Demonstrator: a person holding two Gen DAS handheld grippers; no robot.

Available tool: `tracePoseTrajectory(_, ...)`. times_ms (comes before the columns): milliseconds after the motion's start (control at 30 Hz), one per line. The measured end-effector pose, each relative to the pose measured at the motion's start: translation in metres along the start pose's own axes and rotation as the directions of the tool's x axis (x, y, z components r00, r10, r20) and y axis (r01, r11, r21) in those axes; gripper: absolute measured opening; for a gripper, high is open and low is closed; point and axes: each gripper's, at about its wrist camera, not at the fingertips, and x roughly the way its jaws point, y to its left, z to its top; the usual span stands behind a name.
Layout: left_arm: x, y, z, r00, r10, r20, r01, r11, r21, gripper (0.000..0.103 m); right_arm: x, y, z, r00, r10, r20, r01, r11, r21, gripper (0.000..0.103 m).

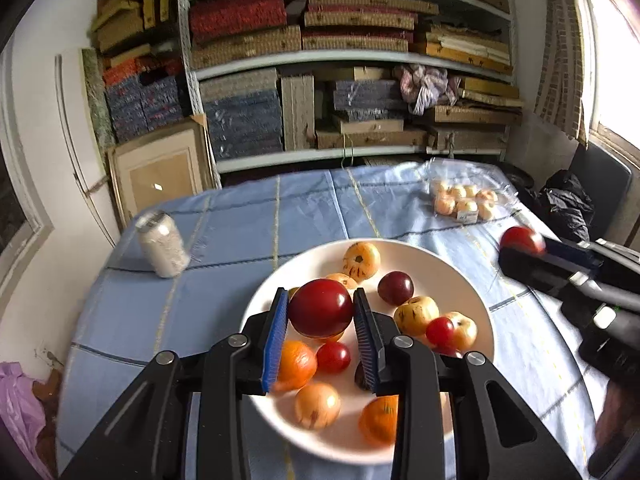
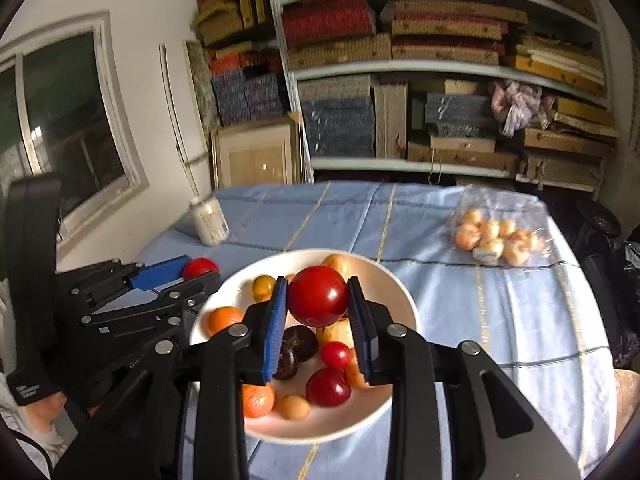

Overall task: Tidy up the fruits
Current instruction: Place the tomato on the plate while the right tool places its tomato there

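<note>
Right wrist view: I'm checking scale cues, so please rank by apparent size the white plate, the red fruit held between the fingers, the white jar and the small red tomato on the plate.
1. White plate
2. Red fruit, though nearness to the camera inflates it
3. White jar, farther back, so this rank is unsure
4. Small red tomato

We see open blue checked tablecloth [image 2: 460, 300] between the white round plate [image 2: 404, 300] and the clear bag of pale fruit [image 2: 496, 236]. On the plate's other side, the white textured can [image 1: 163, 244] stands well apart.
</note>
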Motion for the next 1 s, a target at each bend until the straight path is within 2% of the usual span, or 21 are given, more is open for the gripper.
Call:
tracePoseTrajectory(167,0.047,0.0,-0.007,0.997,-0.011,-0.072,0.01,1.0,-0.017,0.033,0.063,0.002,-0.011,0.996,-0.005,-0.089,0.004,1.0,-0.016,0.029)
tracePoseTrajectory(300,0.072,0.008,-0.014,0.994,-0.007,-0.11,0.003,1.0,-0.031,0.033,0.092,-0.003,-0.016,0.992,-0.014,-0.127,0.011,1.0,-0.026,0.029)
tracePoseTrajectory(467,0.082,0.011,-0.014,0.994,0.006,-0.11,-0.009,0.999,-0.035,0.033,0.114,-0.006,-0.022,0.987,-0.026,-0.156,0.021,0.999,-0.037,0.029)
tracePoseTrajectory(600,0.084,0.012,-0.015,0.994,0.022,-0.103,-0.026,0.999,-0.04,0.042,0.119,-0.01,-0.024,0.987,-0.023,-0.156,0.017,0.999,-0.036,0.03)
tracePoseTrajectory(667,0.084,0.014,-0.016,0.994,0.021,-0.104,-0.026,0.998,-0.049,0.043,0.12,-0.01,-0.025,0.987,-0.028,-0.159,0.022,0.999,-0.04,0.031)
tracePoseTrajectory(867,0.076,0.017,-0.014,0.994,0.028,-0.102,-0.036,0.997,-0.069,0.045,0.111,-0.013,-0.024,0.989,-0.041,-0.144,0.036,0.999,-0.038,0.048)
tracePoseTrajectory(1000,0.062,0.02,-0.009,0.995,0.041,-0.086,-0.048,0.996,-0.078,0.06,0.094,-0.011,-0.017,0.992,-0.051,-0.116,0.046,0.998,-0.047,0.052)
